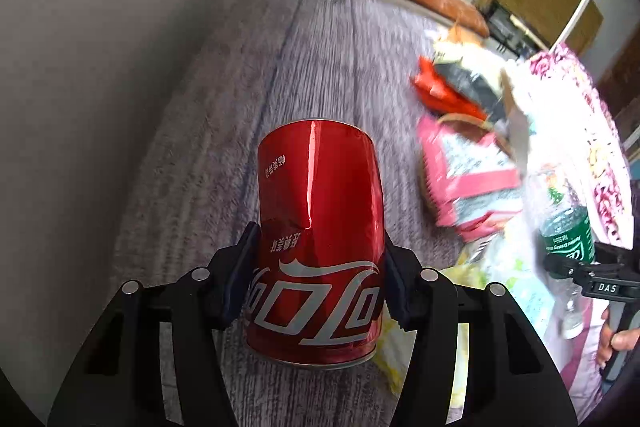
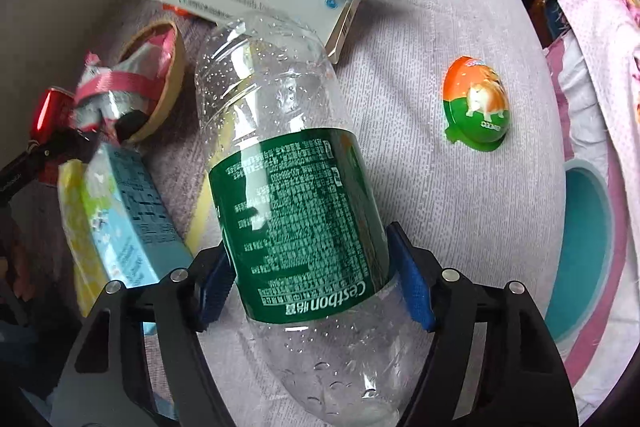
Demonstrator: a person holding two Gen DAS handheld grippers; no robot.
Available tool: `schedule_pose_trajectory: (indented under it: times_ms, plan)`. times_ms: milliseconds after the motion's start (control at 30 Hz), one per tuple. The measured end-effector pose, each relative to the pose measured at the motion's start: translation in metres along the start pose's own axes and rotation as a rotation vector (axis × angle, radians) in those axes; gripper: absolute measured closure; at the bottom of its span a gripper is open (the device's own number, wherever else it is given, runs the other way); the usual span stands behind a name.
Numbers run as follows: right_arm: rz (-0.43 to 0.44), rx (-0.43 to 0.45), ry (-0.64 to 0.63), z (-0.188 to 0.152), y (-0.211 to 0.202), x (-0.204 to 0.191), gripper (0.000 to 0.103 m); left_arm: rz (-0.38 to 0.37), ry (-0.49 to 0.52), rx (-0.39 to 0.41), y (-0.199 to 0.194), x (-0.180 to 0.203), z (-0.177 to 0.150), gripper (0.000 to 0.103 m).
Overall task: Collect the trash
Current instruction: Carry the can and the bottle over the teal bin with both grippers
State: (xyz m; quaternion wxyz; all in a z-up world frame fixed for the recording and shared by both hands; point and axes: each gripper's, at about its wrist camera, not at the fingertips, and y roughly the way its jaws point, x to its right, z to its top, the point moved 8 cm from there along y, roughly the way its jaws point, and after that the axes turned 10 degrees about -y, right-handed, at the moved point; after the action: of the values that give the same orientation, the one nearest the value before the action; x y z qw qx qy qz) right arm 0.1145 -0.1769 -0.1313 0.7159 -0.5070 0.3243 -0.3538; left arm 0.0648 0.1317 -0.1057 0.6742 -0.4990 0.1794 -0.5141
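Evidently, the light, dent-prone can is pinched at mid-body by the left claw, and the thin, slippery bottle is clasped on its label by the right claw.

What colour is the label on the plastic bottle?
Dark green with white print; the label shows best in the right wrist view.

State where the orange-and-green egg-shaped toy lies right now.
In the right wrist view, the egg toy lies alone on the grey cloth, right of the bottle in the right gripper, near the floral fabric.
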Motion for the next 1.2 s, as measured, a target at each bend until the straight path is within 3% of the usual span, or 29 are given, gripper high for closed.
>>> schedule_pose_trajectory:
  times_ms: [133,300,600,767,967,1200]
  plan:
    - [0.033,0.067,0.057,-0.003,-0.026,0.013,0.036,-0.048,0.032,0.050,-0.029,0.023,0.012,0.046]
    - [0.043,0.160,0.132,-0.005,-0.060,0.035,0.038,-0.125,0.132,0.059,-0.043,0.082,0.009,0.046]
    - [-0.022,0.322,0.276,-0.012,-0.118,0.092,0.039,-0.255,0.320,-0.010,-0.027,0.212,-0.025,0.046]
    - [-0.094,0.407,0.412,-0.034,-0.149,0.156,0.039,-0.328,0.434,-0.080,-0.010,0.291,-0.053,0.046]
    - [-0.149,0.435,0.554,-0.063,-0.155,0.221,0.038,-0.375,0.552,-0.164,0.017,0.372,-0.092,0.046]
    - [-0.154,0.409,0.660,-0.094,-0.140,0.272,0.038,-0.390,0.649,-0.242,0.046,0.436,-0.132,0.046]
